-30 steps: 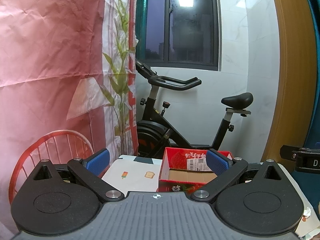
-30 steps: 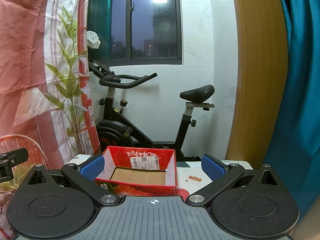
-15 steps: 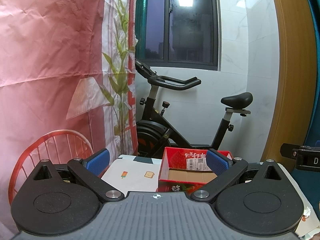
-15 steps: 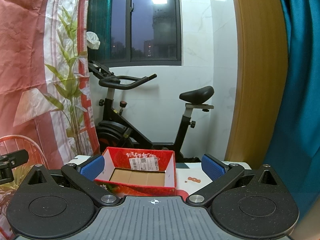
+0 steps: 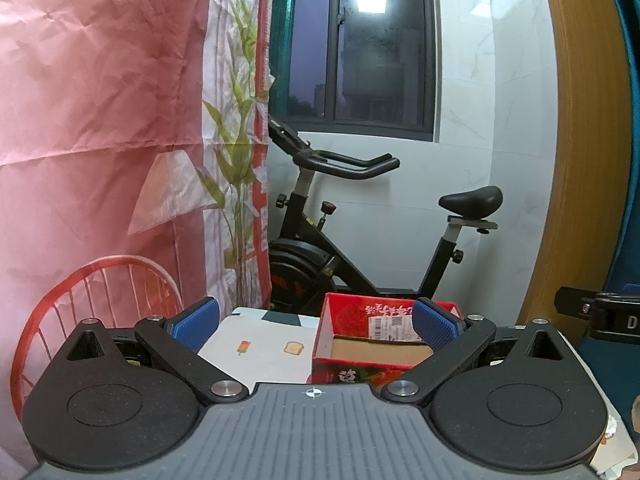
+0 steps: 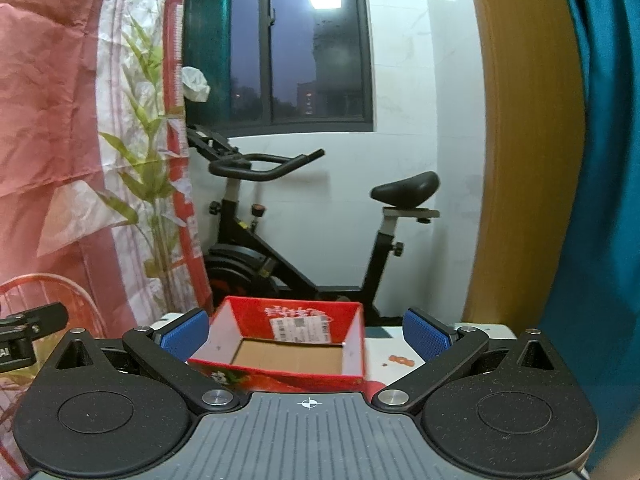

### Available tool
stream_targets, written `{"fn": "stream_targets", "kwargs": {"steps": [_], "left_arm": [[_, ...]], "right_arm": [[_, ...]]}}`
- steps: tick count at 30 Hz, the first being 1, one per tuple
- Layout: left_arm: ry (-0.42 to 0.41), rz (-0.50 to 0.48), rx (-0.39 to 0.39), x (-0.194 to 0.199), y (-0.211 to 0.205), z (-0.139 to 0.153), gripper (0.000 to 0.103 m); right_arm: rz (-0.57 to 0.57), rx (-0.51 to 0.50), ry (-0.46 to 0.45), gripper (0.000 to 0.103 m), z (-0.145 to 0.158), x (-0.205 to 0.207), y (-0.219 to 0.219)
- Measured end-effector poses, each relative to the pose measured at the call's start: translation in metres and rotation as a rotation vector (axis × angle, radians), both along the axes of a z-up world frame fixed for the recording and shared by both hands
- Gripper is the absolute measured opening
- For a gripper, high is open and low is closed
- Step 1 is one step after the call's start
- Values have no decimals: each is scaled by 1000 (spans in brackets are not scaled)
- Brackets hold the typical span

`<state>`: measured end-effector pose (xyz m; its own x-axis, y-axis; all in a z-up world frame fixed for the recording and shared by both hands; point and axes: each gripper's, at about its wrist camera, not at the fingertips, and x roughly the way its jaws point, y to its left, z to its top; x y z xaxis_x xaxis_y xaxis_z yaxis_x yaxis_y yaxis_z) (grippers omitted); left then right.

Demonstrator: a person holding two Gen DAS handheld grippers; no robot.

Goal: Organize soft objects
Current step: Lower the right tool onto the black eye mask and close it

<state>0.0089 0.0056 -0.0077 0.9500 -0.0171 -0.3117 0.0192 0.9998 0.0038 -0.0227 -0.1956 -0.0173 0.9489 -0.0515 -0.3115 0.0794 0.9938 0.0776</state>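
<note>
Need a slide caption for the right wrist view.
Open right gripper faces an empty red cardboard box on the table, exercise bike behind.

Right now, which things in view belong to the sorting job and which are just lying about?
For the job:
- red cardboard box, open, nothing visible inside
- left claw, open
- right claw, open
No soft objects show in either view.

Just lying about:
- exercise bike
- printed tablecloth
- window
- pink backdrop
- teal curtain

Red box (image 6: 280,376) with brown floor; white tablecloth (image 5: 264,344) printed with small food pictures.
</note>
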Motion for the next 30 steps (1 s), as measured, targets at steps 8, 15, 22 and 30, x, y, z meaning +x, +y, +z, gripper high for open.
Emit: {"fn": "stream_targets", "kwargs": {"steps": [8, 15, 22, 30], "left_arm": [[12, -7, -12, 20, 10, -23, 103], [77, 3, 3, 49, 18, -65, 103], [203, -19, -42, 82, 30, -117, 103], [283, -20, -73, 105, 34, -159, 103]], "right_arm": [[9, 57, -16, 103, -37, 18, -9], [64, 161, 34, 103, -108, 55, -21], [124, 223, 111, 103, -171, 82, -13], [126, 293, 279, 103, -220, 107, -6]]}}
